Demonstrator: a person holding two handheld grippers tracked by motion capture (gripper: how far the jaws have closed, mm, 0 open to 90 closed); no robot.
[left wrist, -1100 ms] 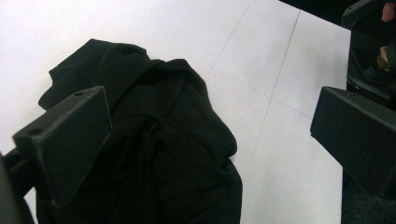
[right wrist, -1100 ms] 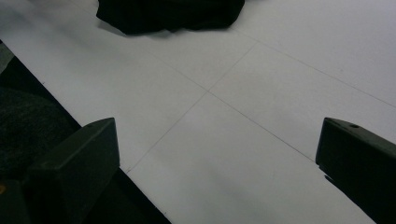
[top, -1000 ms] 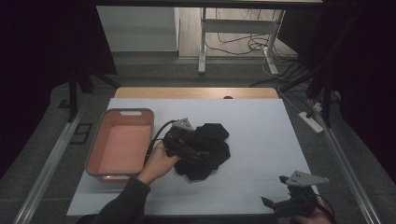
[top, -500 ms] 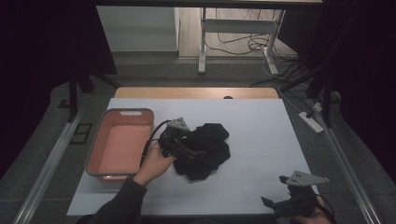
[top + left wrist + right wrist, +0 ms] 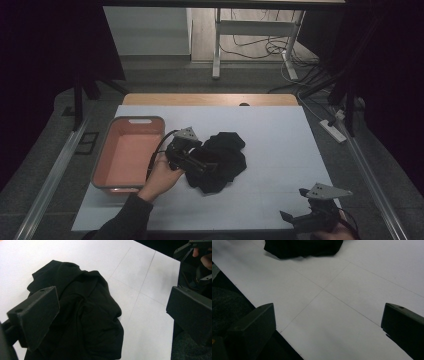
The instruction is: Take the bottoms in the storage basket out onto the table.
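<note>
The left hand-held gripper (image 5: 200, 164), jaws spread wide, hangs over the black cloth (image 5: 222, 160) bunched mid-frame on the tabletop (image 5: 280, 150), seemingly to seize it, while the right hand-held gripper (image 5: 300, 220) idles released at lower right.

The high view looks down on my whole table (image 5: 280, 150) from above. My two gripper views sit low and close, both catching the black cloth (image 5: 85, 315).

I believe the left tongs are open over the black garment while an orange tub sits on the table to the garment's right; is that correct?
Not quite: in the high view the orange tub sits to the left of the black garment, not the right. The left tongs are indeed open over the garment, as the left gripper view shows.
</note>
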